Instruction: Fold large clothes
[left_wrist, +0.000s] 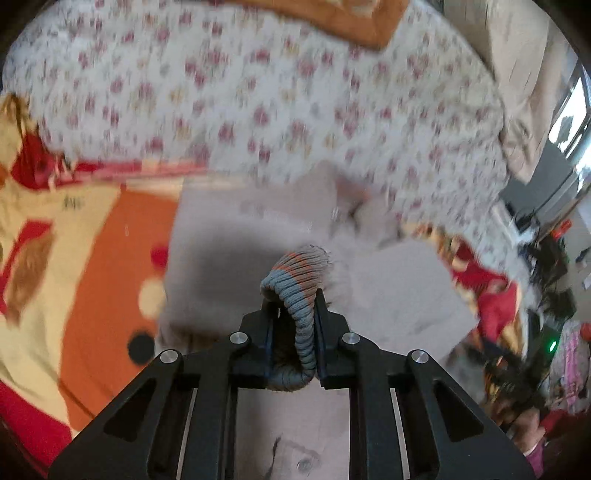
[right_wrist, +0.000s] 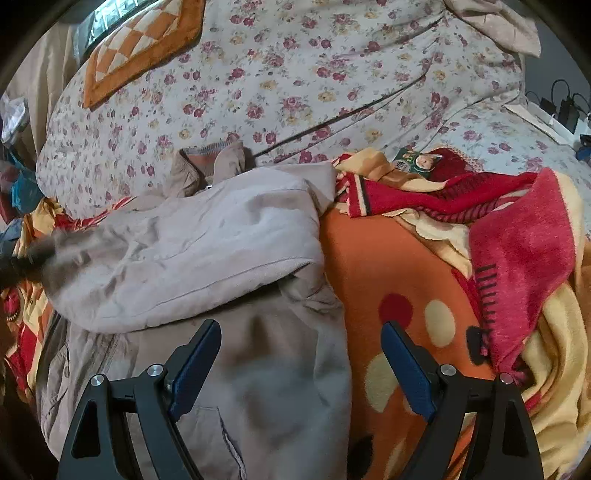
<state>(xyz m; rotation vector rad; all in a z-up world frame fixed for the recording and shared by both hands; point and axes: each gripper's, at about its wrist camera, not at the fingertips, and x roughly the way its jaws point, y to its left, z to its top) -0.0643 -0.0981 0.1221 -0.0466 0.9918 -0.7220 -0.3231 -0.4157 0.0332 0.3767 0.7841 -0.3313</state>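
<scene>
**Beige jacket, one cuff held**

Left gripper: jaws clamped on the ribbed cuff. Right gripper: jaws apart, empty, above the jacket on the blanket. Likely soft, limp, bulky; hold at cuffs and hems. Beyond: floral quilt.

Bed with floral sheet – orange dotted blanket spread on it, beige jacket lying on the blanket's left, red blanket bunched right, probably a checkered cushion far left.
</scene>
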